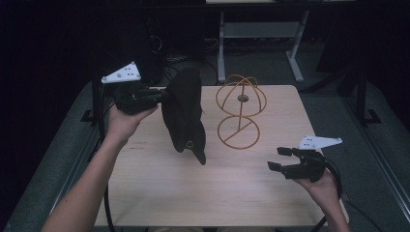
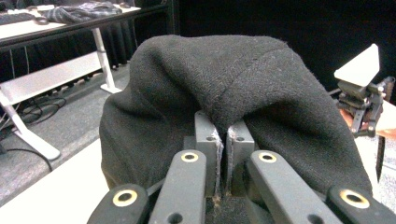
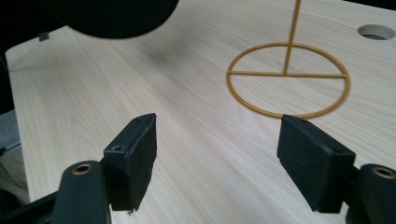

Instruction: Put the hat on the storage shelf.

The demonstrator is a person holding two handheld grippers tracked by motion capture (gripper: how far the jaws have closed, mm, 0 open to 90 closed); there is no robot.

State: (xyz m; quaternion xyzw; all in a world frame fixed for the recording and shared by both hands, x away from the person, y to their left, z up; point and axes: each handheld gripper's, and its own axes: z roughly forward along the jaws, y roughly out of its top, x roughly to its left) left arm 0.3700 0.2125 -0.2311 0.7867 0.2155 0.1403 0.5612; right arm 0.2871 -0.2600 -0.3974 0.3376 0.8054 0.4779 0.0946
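No brand, label or legible writing on any item. Left gripper [image 1: 162,96], held up over the far-left part of the pale wood-grain counter [image 1: 159,193], has its fingers [image 2: 208,140] pressed together on a fold of a black knitted fabric hat [image 1: 183,113] — coarse, slightly fuzzy weave, with a stitched seam visible in the left gripper view [image 2: 224,88]. The hat hangs from the pinch, clear of the counter at its upper part; its lower pointed end reaches down near the counter's middle, and whether that end touches the surface cannot be told. A small round metallic fitting shows near the hat's lower edge. Just to the right of the hat stands a mustard-yellow wire hat stand [image 1: 239,111]: a flat ring base with cross-bars resting on the counter, a thin upright rod, and a dome of curved wire hoops on top with a small dark disc at its centre. The ring base and rod appear in the right gripper view [image 3: 288,77]. Right gripper [image 1: 282,158] is held low at the near-right of the counter — fingers [image 3: 135,161] spread wide, dark foam-like pads facing each other, nothing between them. A round hole is cut in the counter's far corner [image 3: 376,31].
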